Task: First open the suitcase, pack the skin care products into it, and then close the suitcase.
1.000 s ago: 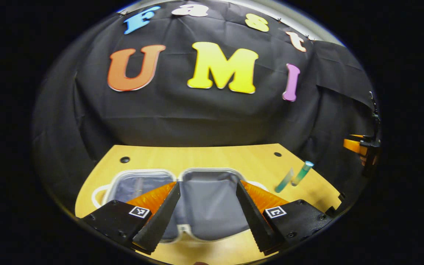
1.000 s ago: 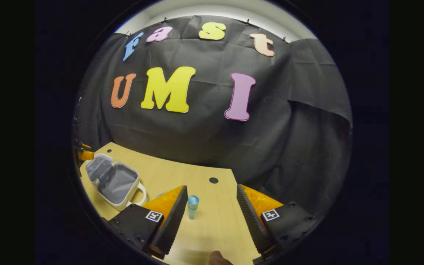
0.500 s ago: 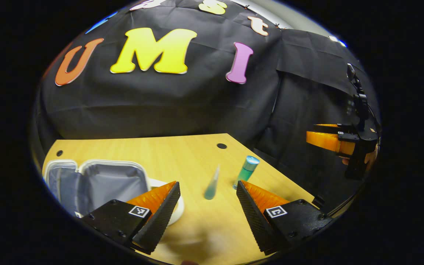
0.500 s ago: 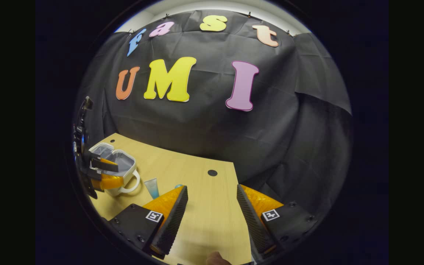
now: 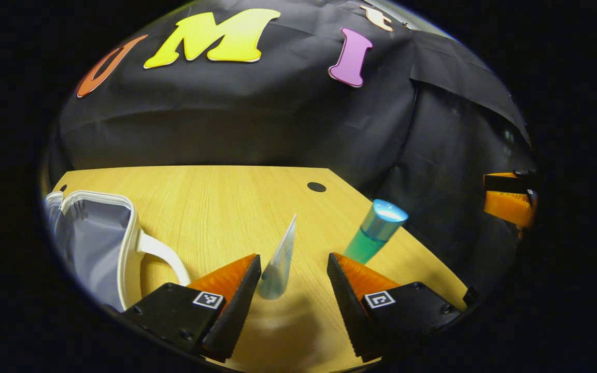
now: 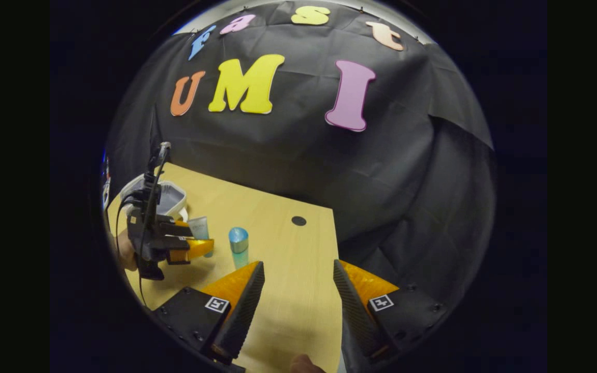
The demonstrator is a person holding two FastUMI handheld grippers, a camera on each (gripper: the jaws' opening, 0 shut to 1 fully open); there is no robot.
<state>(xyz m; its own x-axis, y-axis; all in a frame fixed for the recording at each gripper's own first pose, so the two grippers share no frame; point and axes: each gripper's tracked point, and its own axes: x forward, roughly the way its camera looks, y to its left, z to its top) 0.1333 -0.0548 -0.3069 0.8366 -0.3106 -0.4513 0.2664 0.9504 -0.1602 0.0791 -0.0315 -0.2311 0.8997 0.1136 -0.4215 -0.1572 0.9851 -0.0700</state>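
On the light wooden table, the left gripper (jaws spread) brackets an upright pale-blue squeeze tube; the teal round-capped bottle stands beside; the open grey-lined white suitcase lies left; the right gripper hovers released.

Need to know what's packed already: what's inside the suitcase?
The open suitcase shows grey lining with nothing on the part in view. Its far half is cut off, so I cannot tell there. Tube and bottle stand on the table.

Suitcase: grey lining, white rim and handle. Tube: pale blue. Bottle: teal-green with light blue cap. Table: light wood grain. Gripper fingers: black ribbed faces, orange backs.
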